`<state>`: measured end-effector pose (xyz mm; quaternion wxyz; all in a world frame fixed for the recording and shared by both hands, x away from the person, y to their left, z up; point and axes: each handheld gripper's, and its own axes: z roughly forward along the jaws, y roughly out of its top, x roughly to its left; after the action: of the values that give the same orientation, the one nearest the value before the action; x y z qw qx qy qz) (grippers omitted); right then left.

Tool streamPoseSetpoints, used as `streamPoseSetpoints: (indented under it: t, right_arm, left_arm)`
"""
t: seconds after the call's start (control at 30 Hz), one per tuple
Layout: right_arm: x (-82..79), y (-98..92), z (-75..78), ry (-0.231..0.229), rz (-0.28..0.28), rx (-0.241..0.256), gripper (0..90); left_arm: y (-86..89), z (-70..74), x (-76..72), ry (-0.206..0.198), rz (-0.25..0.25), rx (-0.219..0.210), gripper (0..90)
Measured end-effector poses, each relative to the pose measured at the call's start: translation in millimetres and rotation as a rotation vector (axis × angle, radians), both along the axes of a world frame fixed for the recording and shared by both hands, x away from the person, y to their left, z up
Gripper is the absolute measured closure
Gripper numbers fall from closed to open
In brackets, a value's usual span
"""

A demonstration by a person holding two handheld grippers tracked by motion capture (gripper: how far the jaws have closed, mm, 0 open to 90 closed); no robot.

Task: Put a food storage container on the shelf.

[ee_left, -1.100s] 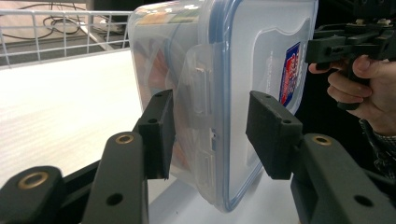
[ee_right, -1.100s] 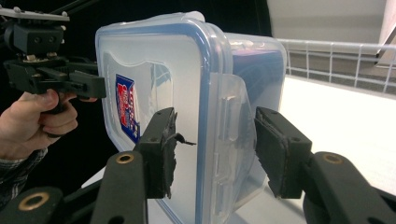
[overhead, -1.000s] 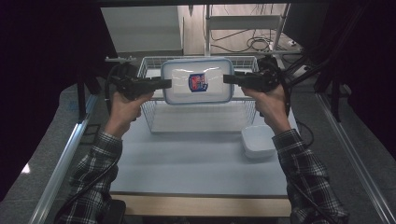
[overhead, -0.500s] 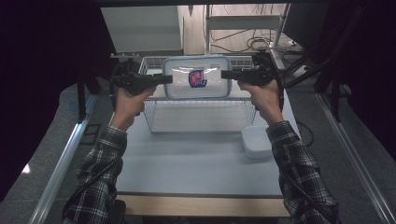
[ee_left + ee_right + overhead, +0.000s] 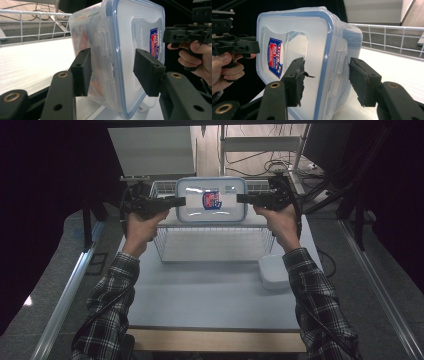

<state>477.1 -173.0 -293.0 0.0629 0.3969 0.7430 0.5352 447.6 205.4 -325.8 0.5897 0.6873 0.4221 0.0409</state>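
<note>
Now both tools sit at the ends of the lidded container [image 5: 211, 200], and we hold it between them above the wire basket [image 5: 215, 242]. Left tool [image 5: 176, 202]: its own view shows the jaws straddling the container's end by the clip, left pad close against the wall, right pad standing a little off the lid, so partly closed around the edge; we can't tell if it pinches firmly. Right tool [image 5: 242, 198]: same story in its view, jaws either side of the lid rim and side clip, small gaps visible, firm grip not clear.

Change since a second ago: the container has moved up and away from us in the high view, from over the basket's middle toward its far rim, and both hands went with it. It stays level, label up, in the high view.

Our read: a two-handed carry is underway, container lifted clear of the basket and travelling toward the far side of the tabletop [image 5: 210, 290]. Small white lid or dish [image 5: 272, 272] lies untouched near the right forearm.

Risk: slipping, since the pads look loose.
</note>
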Motion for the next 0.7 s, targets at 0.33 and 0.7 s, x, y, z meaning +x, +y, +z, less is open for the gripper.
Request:
streamPoseSetpoints:
  t: [0.33,0.7]
  right_arm:
    - [0.9,10.9,-5.5,-0.042,-0.042,-0.126,49.9]
    - [3.8,9.0,-4.9,-0.037,-0.059,-0.091,58.3]
  left_arm:
    - [3.5,-3.2,4.8,0.017,0.062,0.026,50.8]
    - [-2.3,-1.9,3.7,-0.031,0.099,0.087,55.3]
